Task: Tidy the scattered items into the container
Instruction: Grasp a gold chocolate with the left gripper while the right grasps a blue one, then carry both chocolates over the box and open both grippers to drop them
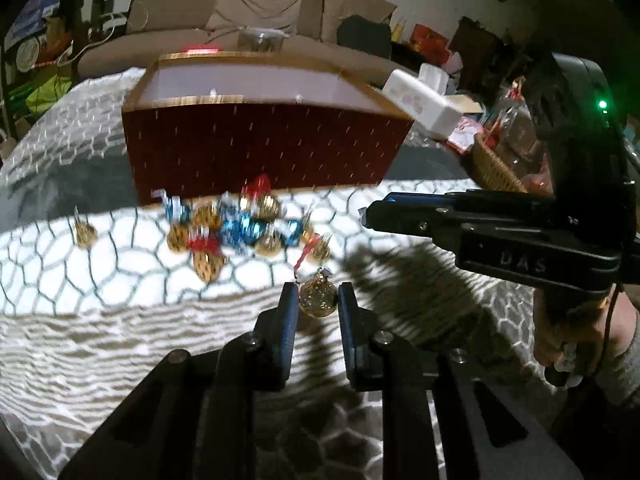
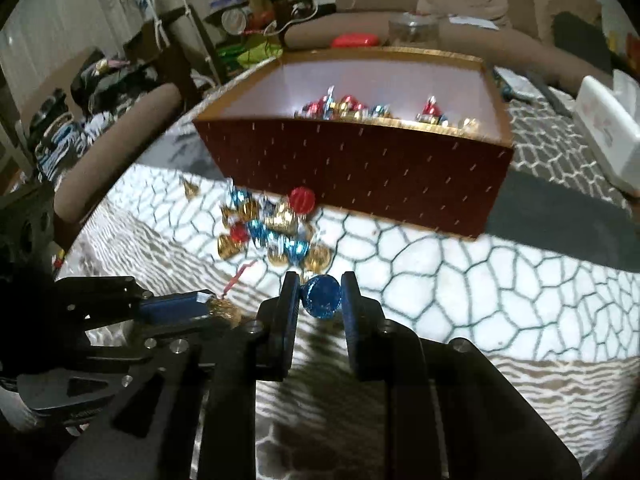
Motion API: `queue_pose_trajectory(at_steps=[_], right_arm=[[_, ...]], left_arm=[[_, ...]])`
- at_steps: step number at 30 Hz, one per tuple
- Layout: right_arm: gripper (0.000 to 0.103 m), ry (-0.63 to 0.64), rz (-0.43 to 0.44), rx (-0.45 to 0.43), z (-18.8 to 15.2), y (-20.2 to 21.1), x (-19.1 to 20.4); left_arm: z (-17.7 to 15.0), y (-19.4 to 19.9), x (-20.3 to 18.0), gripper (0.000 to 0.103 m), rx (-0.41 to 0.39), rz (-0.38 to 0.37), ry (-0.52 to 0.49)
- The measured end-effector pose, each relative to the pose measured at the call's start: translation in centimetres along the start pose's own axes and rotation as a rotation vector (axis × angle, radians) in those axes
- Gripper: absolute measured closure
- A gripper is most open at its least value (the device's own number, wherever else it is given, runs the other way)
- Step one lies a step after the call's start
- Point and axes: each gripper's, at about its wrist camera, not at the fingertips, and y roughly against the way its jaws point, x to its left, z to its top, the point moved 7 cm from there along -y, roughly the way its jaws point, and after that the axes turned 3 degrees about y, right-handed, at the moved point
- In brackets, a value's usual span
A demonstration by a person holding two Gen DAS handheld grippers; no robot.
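In the left wrist view my left gripper point(image 1: 318, 298) is shut on a gold ball ornament point(image 1: 318, 295) just above the patterned cloth. My right gripper point(image 2: 321, 294) pinches a blue glittery ball ornament point(image 2: 321, 295) in the right wrist view. Each gripper also shows in the other's view: the right gripper point(image 1: 366, 216) at the right, the left gripper point(image 2: 218, 306) at lower left with the gold ball point(image 2: 226, 309). A pile of red, blue and gold ornaments point(image 1: 236, 228) point(image 2: 272, 228) lies before the dark red box point(image 1: 264, 148) point(image 2: 360, 176). Inside the box lie several ornaments point(image 2: 360, 110).
A lone gold ornament point(image 1: 85, 234) point(image 2: 192, 190) lies left of the pile. A white tissue box point(image 1: 424, 102) point(image 2: 608, 128) and a wicker basket point(image 1: 496, 168) stand right of the red box. A brown chair point(image 2: 120, 136) stands at the table's left edge; a sofa point(image 1: 240, 8) is behind.
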Motion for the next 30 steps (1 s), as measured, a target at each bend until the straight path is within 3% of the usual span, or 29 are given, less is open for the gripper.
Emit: queue_pose_trajectory(at_steps=[9, 14, 20, 30], right_arm=[[0.083, 0.021, -0.071, -0.042, 6.5, 3.6, -0.6], [0.083, -0.025, -0.083, -0.064, 10.9, 3.3, -2.0], [0.083, -0.105, -0.107, -0.008, 14.3, -0.9, -5.4], [0.083, -0.134, -0.181, 0.174, 15.3, -9.0, -8.8]], left_arm=[[8.8, 3.5, 0.3, 0.083, -0.092, 0.059, -0.050], [14.1, 2.7, 1.8, 0.083, -0.107, 0.114, -0.055], [17.2, -2.3, 4.7, 0.083, -0.015, 0.178, -0.027], [16.4, -8.4, 8.0, 0.082, 0.139, 0.258, -0.053]])
